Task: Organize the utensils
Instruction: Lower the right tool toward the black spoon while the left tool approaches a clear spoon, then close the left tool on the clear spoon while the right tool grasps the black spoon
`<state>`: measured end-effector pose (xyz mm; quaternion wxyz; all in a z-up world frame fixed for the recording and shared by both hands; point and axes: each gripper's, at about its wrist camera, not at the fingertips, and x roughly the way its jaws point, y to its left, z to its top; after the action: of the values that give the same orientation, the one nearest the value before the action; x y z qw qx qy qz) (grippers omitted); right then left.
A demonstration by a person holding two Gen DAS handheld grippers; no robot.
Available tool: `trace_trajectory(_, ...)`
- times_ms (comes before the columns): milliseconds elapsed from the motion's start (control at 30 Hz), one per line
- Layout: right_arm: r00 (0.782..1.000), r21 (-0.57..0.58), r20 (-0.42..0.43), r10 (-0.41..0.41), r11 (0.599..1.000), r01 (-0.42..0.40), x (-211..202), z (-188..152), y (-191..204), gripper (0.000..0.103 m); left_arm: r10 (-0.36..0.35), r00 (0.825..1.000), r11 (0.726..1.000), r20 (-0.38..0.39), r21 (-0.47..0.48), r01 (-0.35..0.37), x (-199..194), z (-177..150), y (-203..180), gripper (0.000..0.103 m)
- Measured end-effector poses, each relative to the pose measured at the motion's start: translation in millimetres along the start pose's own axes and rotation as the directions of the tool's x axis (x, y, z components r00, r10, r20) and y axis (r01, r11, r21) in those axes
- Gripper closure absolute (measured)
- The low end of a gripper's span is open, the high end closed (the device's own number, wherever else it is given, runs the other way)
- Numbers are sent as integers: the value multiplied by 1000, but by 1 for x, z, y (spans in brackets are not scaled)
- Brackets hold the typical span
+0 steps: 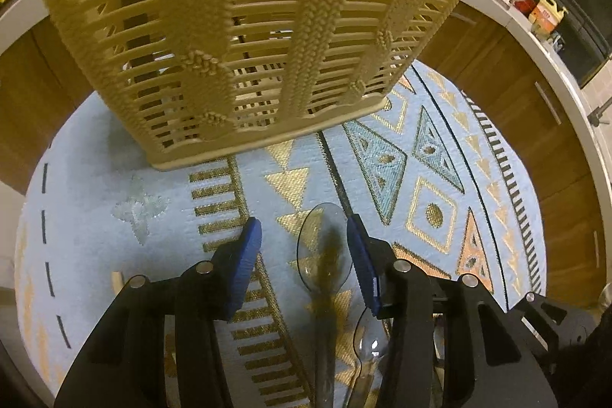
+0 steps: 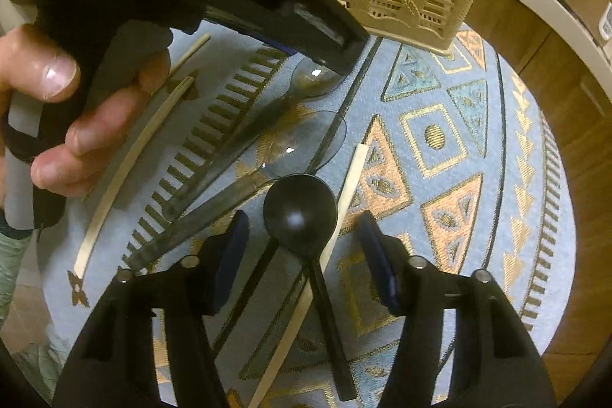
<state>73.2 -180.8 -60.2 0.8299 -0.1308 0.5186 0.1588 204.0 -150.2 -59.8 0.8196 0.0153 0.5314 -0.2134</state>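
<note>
Left wrist view: left gripper (image 1: 304, 247), spread, straddles a clear plastic spoon (image 1: 325, 247) at frame bottom; likely pickup step, needing closure, then the basket (image 1: 244, 25) above.

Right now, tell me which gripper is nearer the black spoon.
Right. The right gripper straddles the black spoon, jaws open; the left gripper sits farther up the mat over a clear spoon.

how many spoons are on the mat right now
3. Two clear spoons lie side by side beside the left gripper; one black spoon lies between the right gripper's fingers. More may be hidden.
</note>
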Motion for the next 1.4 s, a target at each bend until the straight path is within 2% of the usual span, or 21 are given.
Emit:
trace_trajectory(133,1000,-11,-1,-8,1000,8,4,0,7,57,38,999,999,-22,18,-38,3,0,-10,59)
trace_trajectory(367,1000,-9,-3,23,1000,-23,3,-2,2,60,-13,999,1000,-40,2,13,4,4,-13,58)
trace_trajectory(467,1000,-8,1,22,1000,-22,1,-5,0,60,-8,999,1000,-33,1,8,4,4,-13,58)
trace_trajectory(600,1000,-18,5,4,1000,-4,3,-7,-3,61,54,998,998,-24,39,-53,9,2,-27,55)
trace_trajectory(667,1000,-18,9,-3,1000,3,1,-9,2,68,84,996,995,-23,59,-82,12,1,-35,53)
trace_trajectory(733,1000,-8,11,-15,1000,16,1,-9,4,68,102,995,993,-21,54,-101,12,3,-38,54)
trace_trajectory(800,1000,-9,16,-18,1000,19,0,-10,7,69,123,992,991,-15,56,-122,13,3,-39,63)
trace_trajectory(833,1000,-10,21,-13,1000,14,-1,-11,8,69,126,992,991,-10,57,-125,12,3,-38,64)
trace_trajectory(933,999,2,32,0,1000,0,-3,-16,-1,69,116,993,992,-1,48,-116,8,2,-32,72)
trace_trajectory(1067,999,20,50,13,1000,-14,-8,-24,-13,69,35,999,999,-9,2,-35,5,3,-17,72)
trace_trajectory(1267,996,50,81,20,998,-24,-24,-32,-30,69,22,1000,999,13,-29,-22,-1,-3,-12,73)
trace_trajectory(1400,991,69,125,35,997,-44,-33,-33,-37,69,0,998,999,69,-45,3,-15,-12,-5,73)
